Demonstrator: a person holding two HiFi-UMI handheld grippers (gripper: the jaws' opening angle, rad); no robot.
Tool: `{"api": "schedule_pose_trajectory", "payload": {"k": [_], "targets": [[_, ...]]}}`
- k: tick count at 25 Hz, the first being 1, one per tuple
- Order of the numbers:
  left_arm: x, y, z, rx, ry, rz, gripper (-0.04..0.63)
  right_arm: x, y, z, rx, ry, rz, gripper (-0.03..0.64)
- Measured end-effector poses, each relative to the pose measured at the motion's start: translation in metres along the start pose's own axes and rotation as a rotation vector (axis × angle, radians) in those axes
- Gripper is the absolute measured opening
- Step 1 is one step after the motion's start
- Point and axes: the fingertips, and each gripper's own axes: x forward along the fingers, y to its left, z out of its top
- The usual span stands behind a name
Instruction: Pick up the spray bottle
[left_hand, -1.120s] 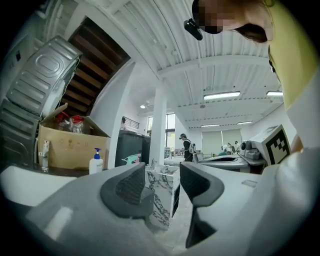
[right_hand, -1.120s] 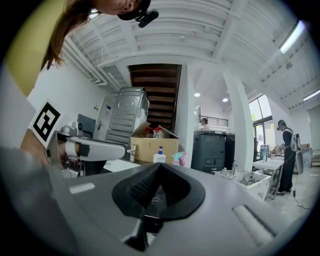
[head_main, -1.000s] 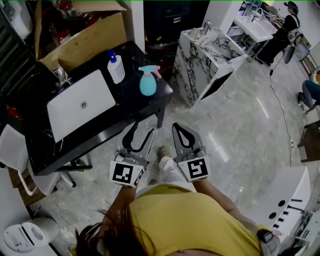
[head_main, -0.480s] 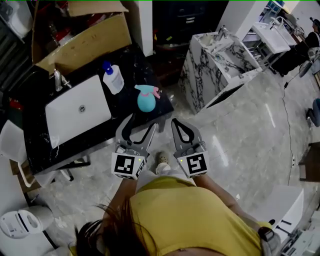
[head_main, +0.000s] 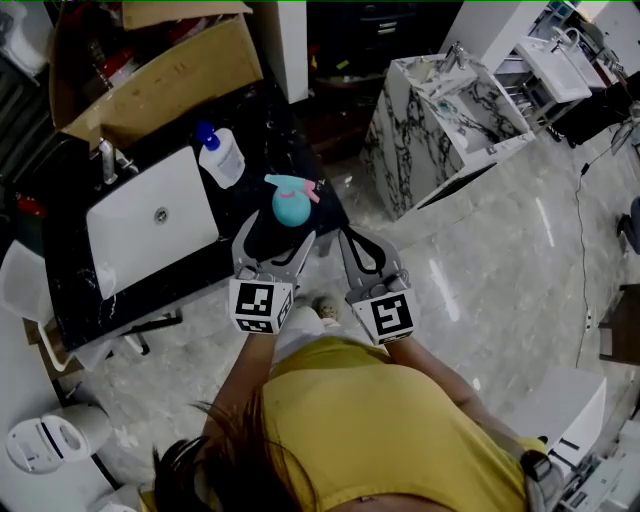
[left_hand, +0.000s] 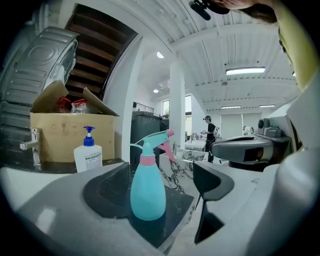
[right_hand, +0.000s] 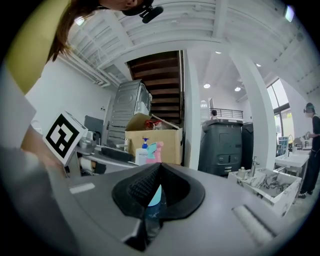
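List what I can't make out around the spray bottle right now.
- Right gripper view: most of the spray bottle hides behind the right gripper's shut jaws.
- Left gripper view: pump bottle label print too small to read.
- Head view: cardboard box contents cut off by the top edge.

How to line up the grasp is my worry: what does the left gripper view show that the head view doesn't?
Only the left gripper view: a level look along the left claw, whose opening jaws frame the upright spray bottle without touching it, with its pink trigger in profile. Only the head view: the white sink, the shut right claw and the marble vanity. Both: the spray bottle, the white pump bottle, the cardboard box and the black countertop.
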Motion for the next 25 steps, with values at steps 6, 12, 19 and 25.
{"api": "schedule_pose_trajectory", "payload": {"k": [6, 12, 19, 25], "targets": [[0.029, 0.015, -0.039, 0.021, 0.137, -0.027, 0.411, 0.016, -0.005, -0.014, -0.007, 0.056, -0.01, 0.002], [0.06, 0.03, -0.067, 0.045, 0.221, -0.053, 0.431, 0.026, -0.018, -0.037, -0.007, 0.118, -0.043, 0.002], [0.085, 0.028, -0.081, 0.075, 0.277, -0.12, 0.442, 0.036, -0.029, -0.048, -0.004, 0.155, -0.07, 0.002], [0.097, 0.026, -0.089, 0.1, 0.323, -0.167, 0.42, 0.041, -0.035, -0.049, 0.002, 0.167, -0.089, 0.002]]}}
